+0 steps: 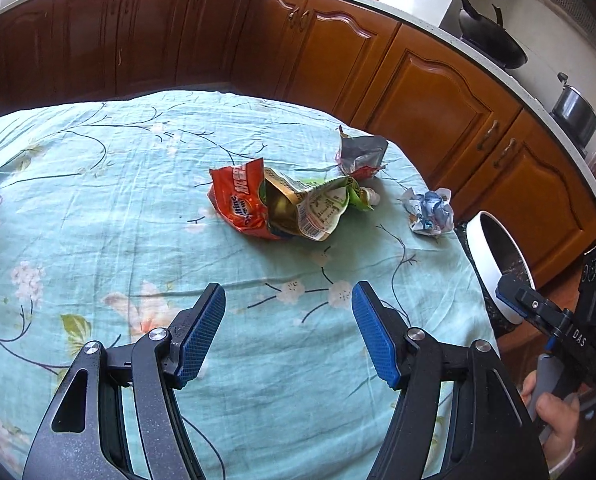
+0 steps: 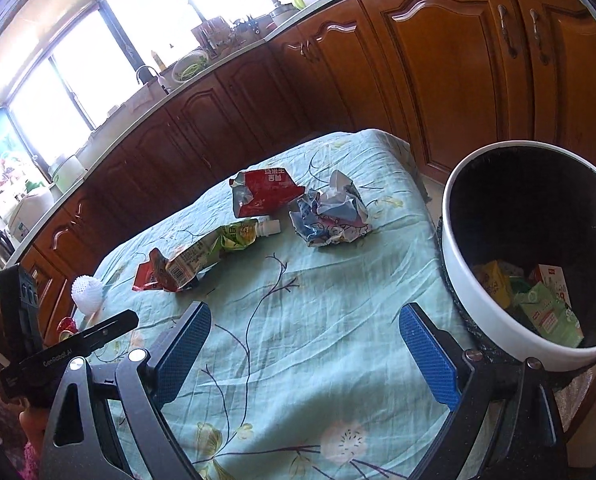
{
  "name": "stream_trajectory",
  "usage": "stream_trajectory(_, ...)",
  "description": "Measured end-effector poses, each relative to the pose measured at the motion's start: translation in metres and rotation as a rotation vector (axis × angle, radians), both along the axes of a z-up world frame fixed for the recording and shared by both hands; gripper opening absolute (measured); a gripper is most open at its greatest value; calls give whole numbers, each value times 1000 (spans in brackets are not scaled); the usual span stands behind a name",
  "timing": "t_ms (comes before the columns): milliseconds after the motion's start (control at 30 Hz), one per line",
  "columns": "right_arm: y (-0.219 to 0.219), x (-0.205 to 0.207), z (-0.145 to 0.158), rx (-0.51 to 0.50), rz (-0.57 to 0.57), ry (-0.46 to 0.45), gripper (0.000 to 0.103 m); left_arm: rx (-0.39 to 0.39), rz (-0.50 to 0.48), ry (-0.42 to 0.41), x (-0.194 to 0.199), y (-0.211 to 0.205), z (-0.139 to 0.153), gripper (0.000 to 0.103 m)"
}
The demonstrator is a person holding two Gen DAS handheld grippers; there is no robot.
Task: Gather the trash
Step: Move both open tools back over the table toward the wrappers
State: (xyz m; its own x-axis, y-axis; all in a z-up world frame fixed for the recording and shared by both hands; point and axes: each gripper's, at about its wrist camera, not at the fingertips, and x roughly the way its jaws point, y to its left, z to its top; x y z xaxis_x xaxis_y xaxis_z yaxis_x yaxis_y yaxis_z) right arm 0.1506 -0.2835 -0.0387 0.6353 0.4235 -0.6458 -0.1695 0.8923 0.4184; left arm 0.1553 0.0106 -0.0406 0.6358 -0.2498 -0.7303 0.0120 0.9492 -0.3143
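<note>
Trash lies scattered on the counter [image 1: 98, 208], which wears a wrinkled, pale-green cloth printed with thin branches and blossoms. In the left wrist view, a glossy orange wrapper [image 1: 238, 200] sits crumpled against a torn-open green pouch [image 1: 322, 208] with a gold foil lining and a barcode. Beyond them stands a silver-lined red packet [image 1: 360, 154], and to the right a tight ball of printed paper [image 1: 430, 212] rests near the cloth's edge. A round white bin [image 1: 494, 256] with a dark inside sits just past that edge. The left claw [image 1: 289, 332] hovers above the bare cloth, its ribbed blue pads spread wide, gripping nothing. At far right a hand [image 1: 554, 420] grips the handle of the other tool.

In the right wrist view, the same pieces lie mid-counter: the red packet [image 2: 264, 192], the paper ball [image 2: 330, 216], the green pouch [image 2: 214, 250] with its white spout. The bin [image 2: 494, 308], smooth-walled, already holds green and yellow cartons. The right claw [image 2: 305, 354] is level over the cloth, blue pads far apart and empty, near the bin's rim.
</note>
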Motion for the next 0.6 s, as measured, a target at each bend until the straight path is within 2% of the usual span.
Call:
stream_trajectory(367,6,55,-1,-34,6,0,96,-1,60,14,47,23,-1,67)
stream_trajectory(600,13,91,-13,-63,-6,15,96,25,54,48,74,25,-16,65)
